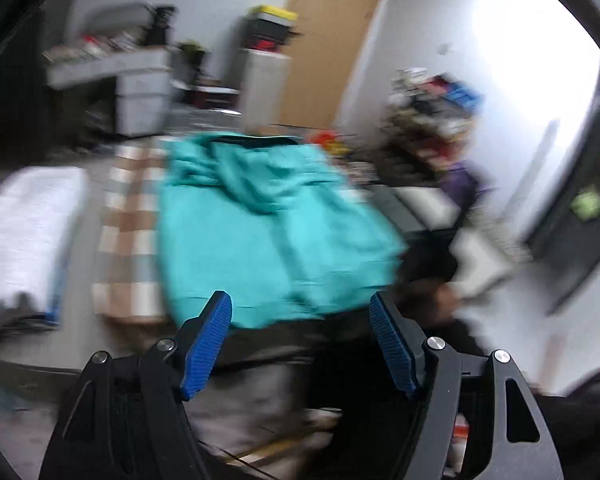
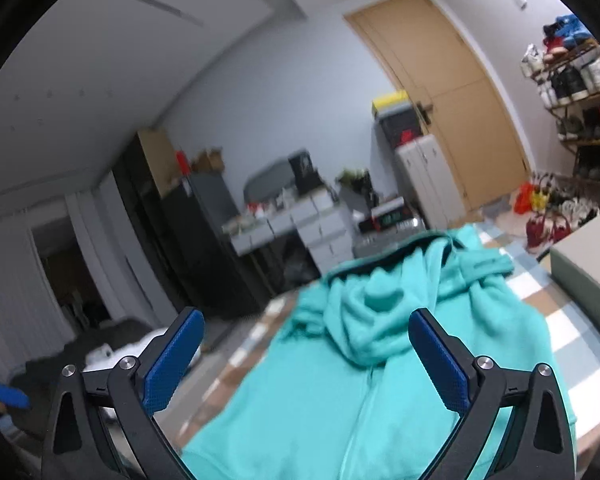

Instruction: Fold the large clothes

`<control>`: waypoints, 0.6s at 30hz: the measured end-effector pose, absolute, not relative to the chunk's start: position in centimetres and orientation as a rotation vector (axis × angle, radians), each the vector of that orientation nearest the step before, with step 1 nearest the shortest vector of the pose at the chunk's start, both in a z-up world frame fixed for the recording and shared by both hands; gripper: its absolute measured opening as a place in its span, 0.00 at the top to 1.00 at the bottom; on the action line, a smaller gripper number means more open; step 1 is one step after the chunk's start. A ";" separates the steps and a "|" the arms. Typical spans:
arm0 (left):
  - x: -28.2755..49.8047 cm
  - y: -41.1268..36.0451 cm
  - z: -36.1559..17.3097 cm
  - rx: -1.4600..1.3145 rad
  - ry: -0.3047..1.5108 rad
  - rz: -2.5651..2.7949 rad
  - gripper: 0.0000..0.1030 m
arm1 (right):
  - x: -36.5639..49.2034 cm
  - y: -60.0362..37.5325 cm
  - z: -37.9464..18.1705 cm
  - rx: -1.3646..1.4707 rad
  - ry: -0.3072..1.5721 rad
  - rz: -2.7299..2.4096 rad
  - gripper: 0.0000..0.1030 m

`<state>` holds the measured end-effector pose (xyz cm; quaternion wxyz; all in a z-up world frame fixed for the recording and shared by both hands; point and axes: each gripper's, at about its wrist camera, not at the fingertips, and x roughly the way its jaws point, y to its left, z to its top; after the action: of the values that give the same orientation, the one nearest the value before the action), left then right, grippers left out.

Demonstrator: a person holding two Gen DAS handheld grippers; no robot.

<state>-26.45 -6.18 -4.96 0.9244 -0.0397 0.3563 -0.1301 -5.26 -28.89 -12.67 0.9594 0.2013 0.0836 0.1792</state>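
- Teal hoodie point(image 2: 380, 360): spread flat on checkered cloth point(image 1: 128, 216), hood crumpled at its far end.
- Left gripper point(image 1: 300, 312): fingers spread wide, nothing held, near hoodie's hem.
- Right gripper point(image 2: 306, 334): fingers spread wide, nothing held, above hoodie.

Garment: we see a teal fleece hooded sweatshirt point(image 2: 380, 380) lying spread out, its hood point(image 2: 380, 320) bunched near the top and a seam running down the middle.
Surface: it rests on a checked cloth of brown, white and pale blue squares point(image 2: 572, 336).
Right gripper: our black two-finger gripper with blue ribbed pads point(image 2: 306, 360) hangs above the sweatshirt, fingers set wide apart, nothing between them.
Background: a tan wooden door point(image 2: 452, 92) stands at the far wall, a white cabinet point(image 2: 424, 172) beside it.
Right edge: a metal shoe rack filled with sneakers point(image 2: 580, 92) rises there.
Focus: the picture is slightly blurred.
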 end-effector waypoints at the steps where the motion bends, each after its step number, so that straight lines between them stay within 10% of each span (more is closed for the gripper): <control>1: -25.4 -6.3 -6.0 -0.053 0.719 -0.186 0.34 | -5.3 -29.2 -12.6 0.404 0.162 0.335 0.00; 18: -3.3 -0.3 -21.9 -0.219 1.143 -0.123 0.35 | -2.7 -30.3 -15.1 0.496 0.336 0.316 0.00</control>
<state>-3.28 -0.30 -21.91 0.8335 -0.1034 0.5396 -0.0583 -2.71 -30.32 -15.13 0.9433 0.2431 0.1646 0.1550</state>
